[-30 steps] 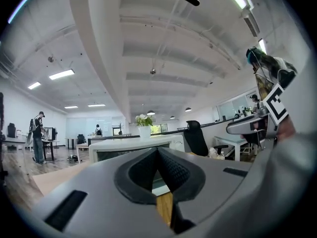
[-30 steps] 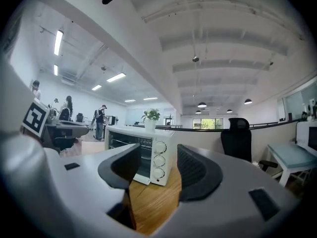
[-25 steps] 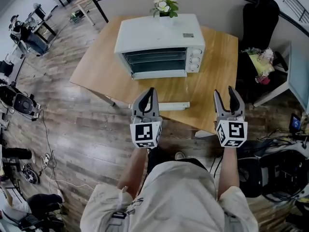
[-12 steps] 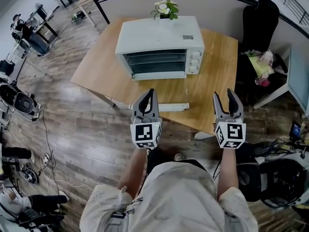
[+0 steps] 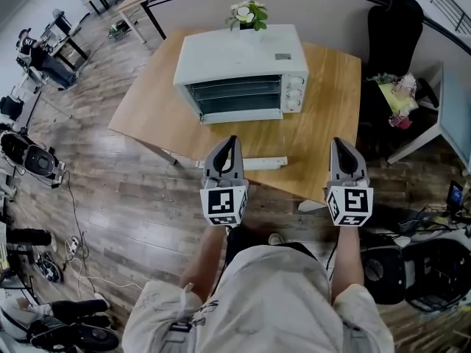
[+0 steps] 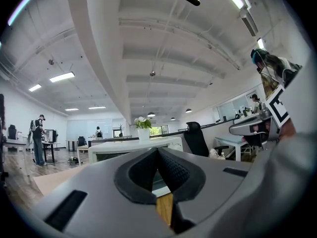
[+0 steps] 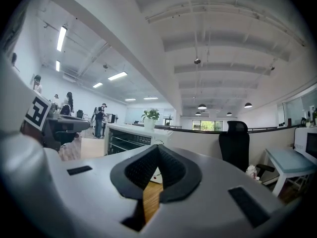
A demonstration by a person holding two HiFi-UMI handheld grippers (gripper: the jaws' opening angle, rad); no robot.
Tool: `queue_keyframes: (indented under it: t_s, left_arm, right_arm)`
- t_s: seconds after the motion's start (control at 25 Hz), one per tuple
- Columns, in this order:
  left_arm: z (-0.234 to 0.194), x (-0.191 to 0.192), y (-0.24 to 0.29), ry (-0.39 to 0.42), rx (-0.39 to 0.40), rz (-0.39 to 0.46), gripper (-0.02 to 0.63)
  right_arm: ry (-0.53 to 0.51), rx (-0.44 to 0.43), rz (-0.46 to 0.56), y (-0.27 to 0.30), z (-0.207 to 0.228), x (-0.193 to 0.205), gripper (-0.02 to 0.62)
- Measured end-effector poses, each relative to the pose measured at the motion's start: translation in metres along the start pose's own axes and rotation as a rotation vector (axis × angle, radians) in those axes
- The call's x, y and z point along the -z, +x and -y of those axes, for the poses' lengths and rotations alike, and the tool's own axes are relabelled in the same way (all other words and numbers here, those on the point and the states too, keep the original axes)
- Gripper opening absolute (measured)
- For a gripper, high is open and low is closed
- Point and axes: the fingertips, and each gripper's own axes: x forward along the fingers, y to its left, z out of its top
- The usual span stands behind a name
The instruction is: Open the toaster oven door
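Observation:
The white toaster oven (image 5: 241, 72) stands at the back of the wooden table (image 5: 324, 134), its glass door (image 5: 235, 95) closed and its knobs (image 5: 294, 93) on the right. Both grippers hover over the table's near edge, well short of the oven. My left gripper (image 5: 224, 147) is shut with nothing in it. My right gripper (image 5: 346, 147) is also shut and holds nothing. In the left gripper view the closed pads (image 6: 168, 170) meet in front of the oven (image 6: 133, 145). The right gripper view has the oven (image 7: 126, 138) to the left of its closed pads (image 7: 171, 170).
A white power strip (image 5: 254, 162) lies on the table between the grippers and the oven. A potted plant (image 5: 249, 13) sits behind the oven. A black chair (image 5: 394, 28) stands at the table's right, and a cluttered side table (image 5: 434, 112) beyond it. Wood floor lies to the left.
The right gripper's jaws, open in the earlier frames, have closed on nothing. The left gripper stays shut in place.

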Motion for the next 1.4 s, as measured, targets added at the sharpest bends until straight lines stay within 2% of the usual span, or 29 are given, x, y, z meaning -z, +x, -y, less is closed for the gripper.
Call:
queue_keyframes:
  t_s: [1.4]
  left_arm:
    - [-0.005, 0.007, -0.015, -0.013, -0.042, -0.014, 0.014]
  right_arm:
    - [-0.008, -0.031, -0.026, -0.003, -0.011, 0.01, 0.021]
